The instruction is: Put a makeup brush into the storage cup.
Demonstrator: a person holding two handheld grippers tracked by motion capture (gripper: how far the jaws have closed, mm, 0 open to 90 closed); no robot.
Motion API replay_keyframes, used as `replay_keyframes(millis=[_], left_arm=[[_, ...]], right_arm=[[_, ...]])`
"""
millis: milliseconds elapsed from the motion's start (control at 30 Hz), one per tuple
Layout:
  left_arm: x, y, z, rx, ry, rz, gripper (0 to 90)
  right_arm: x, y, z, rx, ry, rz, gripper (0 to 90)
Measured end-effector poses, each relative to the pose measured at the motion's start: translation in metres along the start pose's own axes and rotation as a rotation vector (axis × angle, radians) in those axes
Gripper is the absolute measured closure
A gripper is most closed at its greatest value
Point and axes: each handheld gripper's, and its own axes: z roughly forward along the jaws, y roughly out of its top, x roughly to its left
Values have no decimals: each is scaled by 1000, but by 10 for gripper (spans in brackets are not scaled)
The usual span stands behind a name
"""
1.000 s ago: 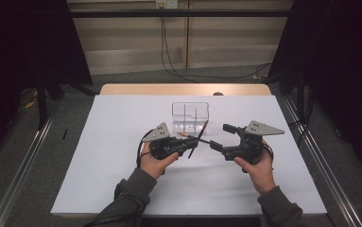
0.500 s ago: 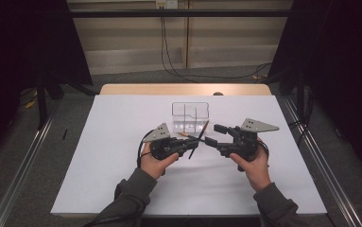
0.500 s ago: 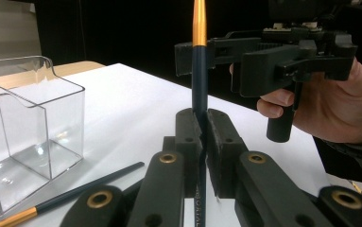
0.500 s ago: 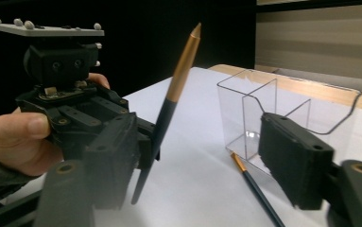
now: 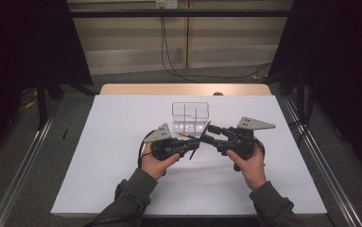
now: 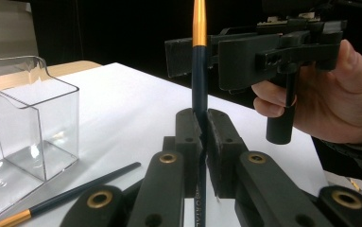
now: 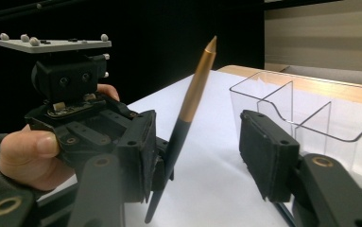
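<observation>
the left gripper has its jaws closed tight on a dark pencil (gold upper end), held above the white counter near the clear box. the right gripper has just been closing around the pencil, seemingly not pressing yet.

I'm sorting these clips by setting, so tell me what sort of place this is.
Probably a lab or recording bay, not a home: a white-covered table ringed by dark curtains, cables running down a bare wall, and metal floor rails along the sides.
</observation>
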Motion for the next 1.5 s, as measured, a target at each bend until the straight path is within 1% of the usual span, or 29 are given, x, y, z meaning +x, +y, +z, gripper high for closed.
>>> replay_keyframes(millis=[100,133,300,400,467,633,667,700,733,767,800,900,933,967,1000,1033,1067,1133,1233,1300,1333,1367,1400,1433,1500], left_arm=[[0,0,0,0,-7,6,842],[0,0,1,-4,-6,0,843],[-1,0,1,-3,-3,1,842],[-2,-1,2,-4,-3,-7,842],[-2,-2,3,-4,-15,-6,842],[-2,-2,3,-3,-2,-7,842],[-2,-2,3,-8,-11,-5,842],[-2,-2,3,-6,-2,-7,842],[-1,-2,2,1,-1,-1,842],[-1,-2,2,-4,-4,-3,842],[-1,-2,2,-3,2,-3,842],[-2,-2,3,-8,-6,-8,842],[-3,-2,3,-6,1,-7,842],[-3,-2,3,-1,3,-6,842],[-3,-2,4,5,-6,-2,842],[-3,-2,4,5,1,3,842],[-3,-3,5,2,-6,2,842],[-4,-3,6,3,-5,0,842],[-5,-2,6,-3,-9,-4,842],[-4,-2,6,5,-15,8,842],[-5,-2,7,8,-7,9,842],[-4,-3,7,4,-15,8,842],[-5,-3,7,5,-7,4,842],[-6,-3,8,-5,1,-6,842],[-5,-2,8,0,-9,2,842]], right_arm=[[1,0,1,1,8,5,507],[1,0,2,3,8,6,513],[1,-1,3,8,24,12,564],[1,-1,4,7,30,11,586],[1,-1,4,4,32,17,593],[0,0,4,-7,36,26,609],[0,-1,3,-9,34,29,609],[0,0,3,-6,36,31,611],[0,0,3,-6,35,28,614],[0,-1,2,-8,34,29,619],[0,-1,2,-5,36,30,629],[0,-1,2,-5,33,33,657],[0,-1,2,-8,34,35,679],[0,-1,2,-12,41,38,682],[0,0,2,-6,45,37,683],[1,0,2,-8,40,37,694],[1,0,3,-9,44,36,701],[2,1,3,-7,39,33,720],[2,1,3,-17,39,43,771],[1,2,3,-19,42,48,789],[1,2,3,-19,39,47,805],[1,2,2,-17,39,53,810],[1,2,2,-17,43,61,815],[1,2,2,-16,43,64,817],[1,2,3,-18,51,69,830]])
